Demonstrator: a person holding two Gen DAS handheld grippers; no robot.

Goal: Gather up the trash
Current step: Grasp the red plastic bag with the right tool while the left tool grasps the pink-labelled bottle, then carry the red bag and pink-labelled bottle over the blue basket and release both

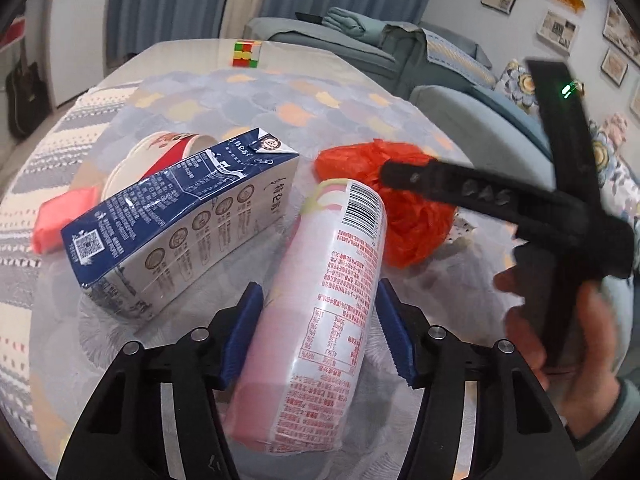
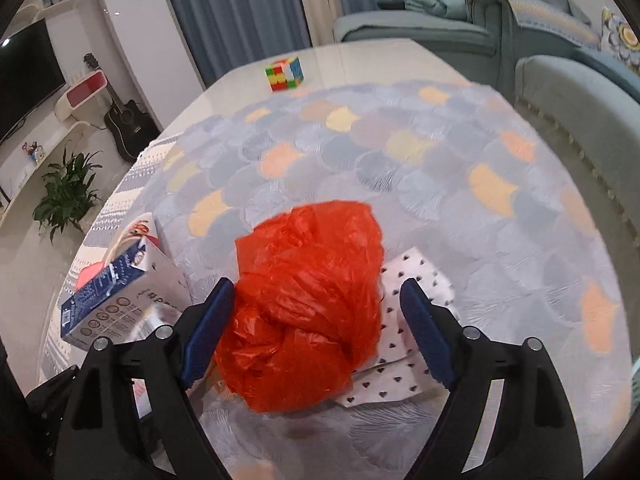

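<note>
A pink bottle (image 1: 320, 320) with red print lies on its side between the jaws of my left gripper (image 1: 319, 286). The left pad is against the bottle and the right pad stands a little off it, so the gripper is open. A crumpled red plastic bag (image 2: 308, 320) sits between the jaws of my right gripper (image 2: 316, 286), which is open: the left pad brushes the bag and the right pad is clear of it. The left wrist view shows the bag (image 1: 412, 224) behind the bottle, with a right gripper finger (image 1: 460, 192) across it.
A blue and white milk carton (image 1: 188, 216) lies left of the bottle, with a red paper cup (image 1: 160, 152) and a pink block (image 1: 64, 216) behind it. White heart-print paper (image 2: 412, 340) lies under the bag. A puzzle cube (image 2: 285, 73) stands at the far edge. Sofas stand to the right.
</note>
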